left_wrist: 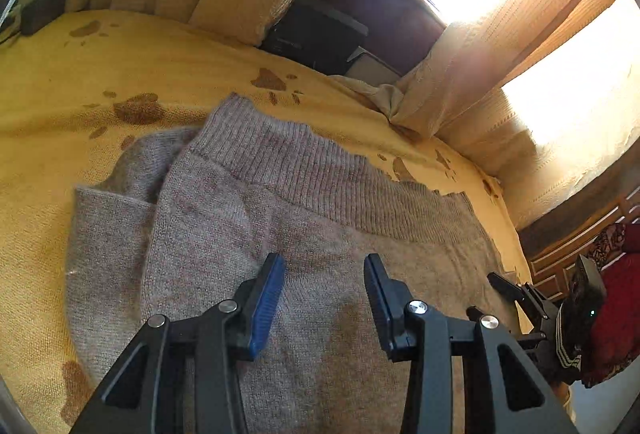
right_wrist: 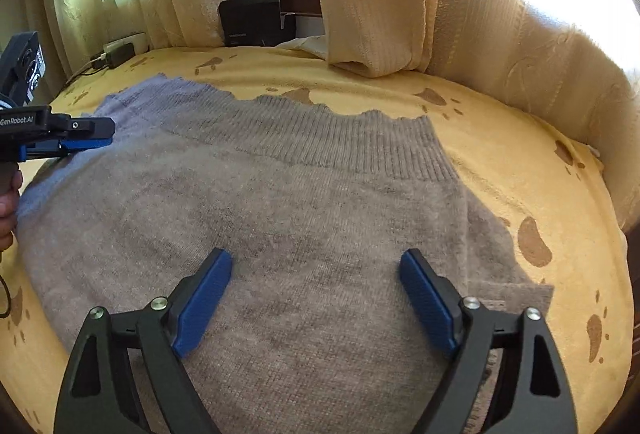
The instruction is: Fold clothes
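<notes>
Left gripper (left_wrist: 325, 266) spread with nothing pinched, grey knit sweater (left_wrist: 304, 218) flat on the yellow bedspread (left_wrist: 48, 82) beneath and ahead of it, right gripper (right_wrist: 316, 262) spread wide above the sweater's middle, ribbed hem (right_wrist: 344, 142) ahead.

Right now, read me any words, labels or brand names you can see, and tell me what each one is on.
"GenRobot.AI": white lettering on the side of the left gripper, in the right wrist view.
Small print on the black box behind the bed: too small to read.
Nothing else legible.
</notes>
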Demonstrator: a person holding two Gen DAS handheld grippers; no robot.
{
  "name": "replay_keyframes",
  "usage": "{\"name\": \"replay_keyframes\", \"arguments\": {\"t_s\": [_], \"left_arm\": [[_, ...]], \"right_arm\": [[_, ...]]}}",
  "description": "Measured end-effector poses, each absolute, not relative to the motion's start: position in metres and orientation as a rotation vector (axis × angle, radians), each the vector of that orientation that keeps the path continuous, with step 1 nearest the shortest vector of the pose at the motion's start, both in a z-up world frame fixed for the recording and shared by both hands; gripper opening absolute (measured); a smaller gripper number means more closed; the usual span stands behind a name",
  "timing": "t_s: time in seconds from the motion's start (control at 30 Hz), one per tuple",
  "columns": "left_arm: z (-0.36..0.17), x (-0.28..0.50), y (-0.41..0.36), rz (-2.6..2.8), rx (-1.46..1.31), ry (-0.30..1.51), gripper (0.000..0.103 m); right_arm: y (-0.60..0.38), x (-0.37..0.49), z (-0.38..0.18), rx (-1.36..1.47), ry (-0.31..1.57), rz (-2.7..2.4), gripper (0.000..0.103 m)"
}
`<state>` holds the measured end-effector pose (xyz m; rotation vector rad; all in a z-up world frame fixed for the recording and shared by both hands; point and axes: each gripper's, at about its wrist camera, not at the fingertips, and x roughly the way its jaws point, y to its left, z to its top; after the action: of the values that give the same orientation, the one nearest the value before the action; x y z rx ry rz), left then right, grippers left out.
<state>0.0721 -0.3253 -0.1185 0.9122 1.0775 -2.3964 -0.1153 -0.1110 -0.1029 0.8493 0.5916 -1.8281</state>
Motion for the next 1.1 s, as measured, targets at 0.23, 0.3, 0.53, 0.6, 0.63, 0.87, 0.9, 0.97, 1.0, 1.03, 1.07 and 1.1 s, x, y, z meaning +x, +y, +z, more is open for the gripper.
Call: {"name": "replay_keyframes", "arguments": {"t_s": [0.23,0.3,0.53,0.6,0.63,0.87,0.9,0.97,1.0,1.03,1.07,1.1], "left_arm": [[-0.093,0.087,-0.287,-2.422,1.017,0.915,0.044],[-0.091,0.093,-0.263,-2.467,1.067,0.821,0.044],[-0.118,0.112,-0.221,-2.520,1.173,0.672,0.044],[-0.122,0.121,-0.224,-2.543,1.144,0.719,0.044],[-0.124,0.123,-0.228,-2.552,1.124,0.757,0.044],[-0.126,0.140,-0.232,-2.592,1.044,0.816,0.044],[-0.124,0.140,-0.231,-2.582,1.050,0.813,0.044],[-0.118,0.136,-0.227,-2.543,1.086,0.788,0.045],[-0.114,0.134,-0.224,-2.529,1.099,0.769,0.049],[-0.110,0.133,-0.221,-2.535,1.092,0.749,0.056],[-0.105,0.131,-0.217,-2.552,1.074,0.734,0.060],[-0.102,0.129,-0.213,-2.570,1.058,0.722,0.067]], "right_arm": [[-0.086,-0.098,-0.079,0.844,0.484,-1.821,0.091],[-0.074,-0.079,-0.072,0.813,0.491,-1.791,0.091],[-0.058,-0.036,-0.092,0.817,0.674,-1.710,0.091],[-0.052,-0.035,-0.101,0.817,0.705,-1.706,0.093],[-0.049,-0.035,-0.102,0.820,0.704,-1.706,0.096],[-0.042,-0.036,-0.105,0.832,0.686,-1.714,0.098],[-0.042,-0.036,-0.105,0.831,0.687,-1.714,0.099],[-0.041,-0.034,-0.103,0.836,0.677,-1.726,0.099],[-0.040,-0.034,-0.100,0.846,0.646,-1.740,0.099],[-0.039,-0.034,-0.096,0.855,0.616,-1.754,0.099],[-0.037,-0.034,-0.091,0.857,0.572,-1.767,0.099],[-0.037,-0.035,-0.083,0.849,0.518,-1.784,0.099]]}}
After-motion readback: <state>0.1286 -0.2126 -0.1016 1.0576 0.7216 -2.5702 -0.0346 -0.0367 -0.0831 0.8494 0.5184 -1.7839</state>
